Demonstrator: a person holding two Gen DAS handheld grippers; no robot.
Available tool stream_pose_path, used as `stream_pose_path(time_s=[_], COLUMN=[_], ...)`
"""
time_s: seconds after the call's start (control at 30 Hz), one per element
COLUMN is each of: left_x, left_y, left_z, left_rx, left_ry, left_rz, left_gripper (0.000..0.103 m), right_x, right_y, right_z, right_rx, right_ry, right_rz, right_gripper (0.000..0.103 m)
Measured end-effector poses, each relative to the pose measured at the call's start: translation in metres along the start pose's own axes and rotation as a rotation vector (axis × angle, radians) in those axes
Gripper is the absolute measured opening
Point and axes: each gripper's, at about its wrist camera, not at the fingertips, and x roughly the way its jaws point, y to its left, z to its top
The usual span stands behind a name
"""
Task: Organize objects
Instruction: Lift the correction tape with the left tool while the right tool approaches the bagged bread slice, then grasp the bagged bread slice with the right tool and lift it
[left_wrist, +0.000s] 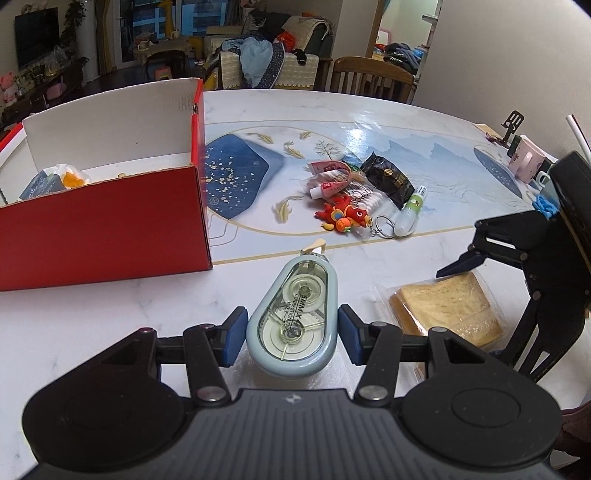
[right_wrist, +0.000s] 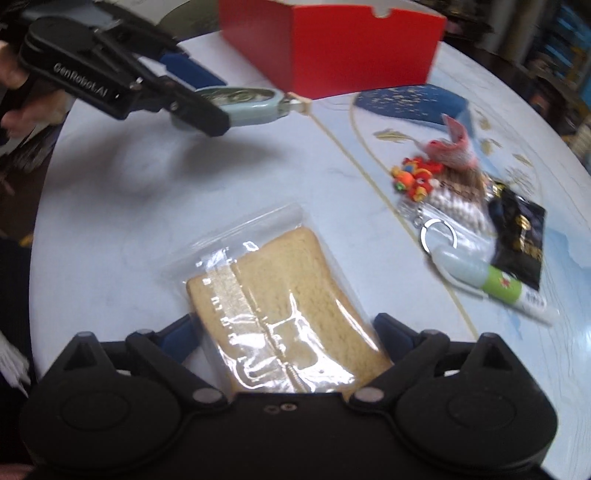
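Worktop (left_wrist: 110, 314) is glossy white marble-look with a blue fish-and-mountain print; a living room with sofa and chair is seen behind. Left hand-held gripper (left_wrist: 291, 332) is spread wide, blue pads either side of the correction tape (left_wrist: 291, 317), small gaps visible, nothing clamped. Right hand-held gripper (right_wrist: 288, 332) is likewise wide open, straddling the bagged bread (right_wrist: 280, 314), not gripped. The red box (left_wrist: 103, 225) interior, with packets inside, is shown only in the left view. A clutter pile with a toy keychain (left_wrist: 343, 218) lies mid-worktop.
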Motion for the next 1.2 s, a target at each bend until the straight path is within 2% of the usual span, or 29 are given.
stream_pose_path(time_s=[0.3,0.53,0.87,1.2], left_x=[-0.004,-0.020,-0.054,-0.079], left_y=[0.009,0.021,0.051,0.112], left_z=[0.008,0.020,0.044,0.069], left_rx=[0.016,0.054,0.116,0.099], left_ry=[-0.009,-0.045,-0.119,-0.183], left_rz=[-0.027,-0.052,-0.072,-0.052], left_gripper=[0.052,0.052,0.052,0.052], right_x=[-0.015,-0.038,-0.076,-0.083], right_y=[0.021,0.031,0.035,0.034], right_z=[-0.002,0.010,0.063,0.137], right_rx=[0.214,0.393,0.572,0.629], right_ry=[-0.030,-0.082,-0.169,-0.238], right_rz=[-0.147,-0.222,-0.297,-0.324], right_gripper=[0.084,0.083,0.083,0.083])
